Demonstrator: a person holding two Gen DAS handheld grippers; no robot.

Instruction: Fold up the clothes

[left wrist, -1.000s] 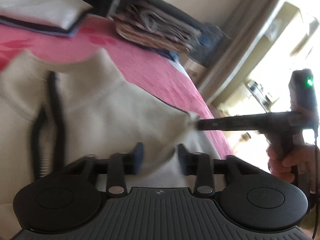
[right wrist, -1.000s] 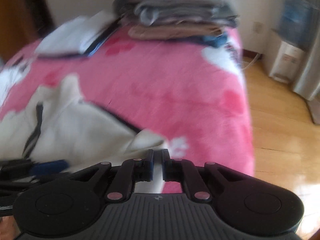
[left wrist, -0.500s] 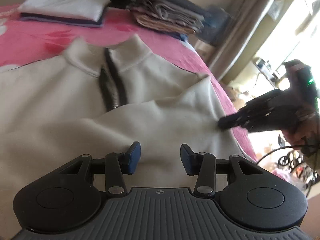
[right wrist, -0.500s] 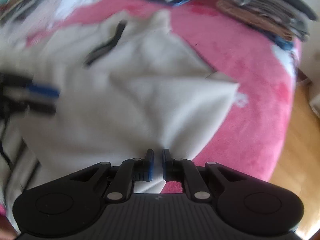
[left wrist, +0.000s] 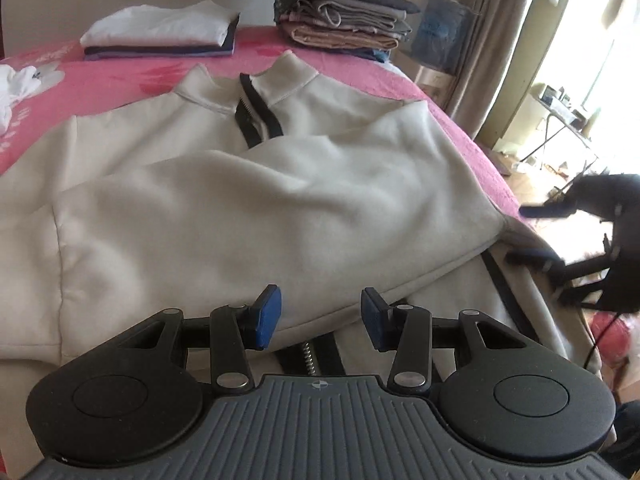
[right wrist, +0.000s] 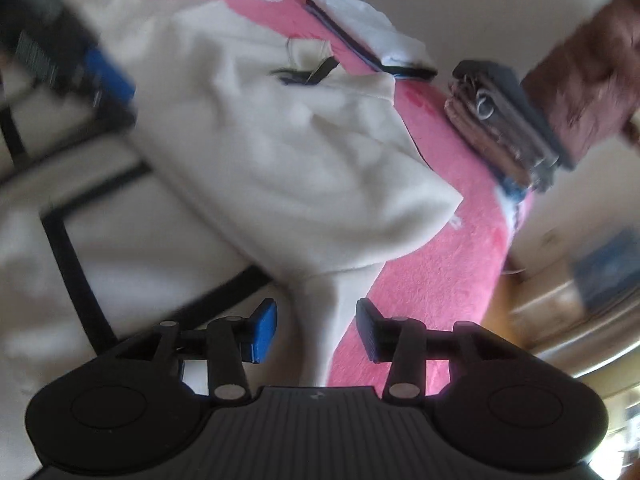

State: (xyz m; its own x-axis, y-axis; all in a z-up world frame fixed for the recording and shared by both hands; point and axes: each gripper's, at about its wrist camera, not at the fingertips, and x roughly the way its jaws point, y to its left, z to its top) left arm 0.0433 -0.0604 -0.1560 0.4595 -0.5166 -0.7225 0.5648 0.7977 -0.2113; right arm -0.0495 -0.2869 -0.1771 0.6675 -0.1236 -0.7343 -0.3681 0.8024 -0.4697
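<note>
Left gripper [left wrist: 321, 316]: jaws spread, nothing pinched. Blue pads [left wrist: 267, 316] sit apart at bottom centre of the left wrist view, hovering above the hem edge of the folded-over flap; no contact visible.

Right gripper [right wrist: 316, 330]: jaws opening, pads clear of fabric. A narrow strip of cream cloth runs down between them at bottom centre of the right wrist view, not pressed by either pad. It also shows at the right edge of the left wrist view [left wrist: 536, 236], blurred, blue tips apart, just beside the garment's right corner.

Cream zip-neck sweatshirt [left wrist: 248, 184]: lies on the pink blanket [left wrist: 452, 120], filling the middle of the left wrist view. Collar points to the upper centre, black zipper [left wrist: 256, 120] partly open there. One side is folded across the front; the fold's lower edge runs diagonally from bottom centre to mid right. Beneath that edge a lower layer with a black stripe shows at lower right. In the right wrist view the same garment [right wrist: 280, 152] is tilted and blurred, covering left and centre.

Behind it, upper left of the left wrist view: folded stack with a white top [left wrist: 160, 32]. Upper centre: taller pile of folded grey and brown clothes [left wrist: 344, 28]. Far left edge: small crumpled white item [left wrist: 16, 84]. Curtain [left wrist: 492, 40] and bright window upper right.
</note>
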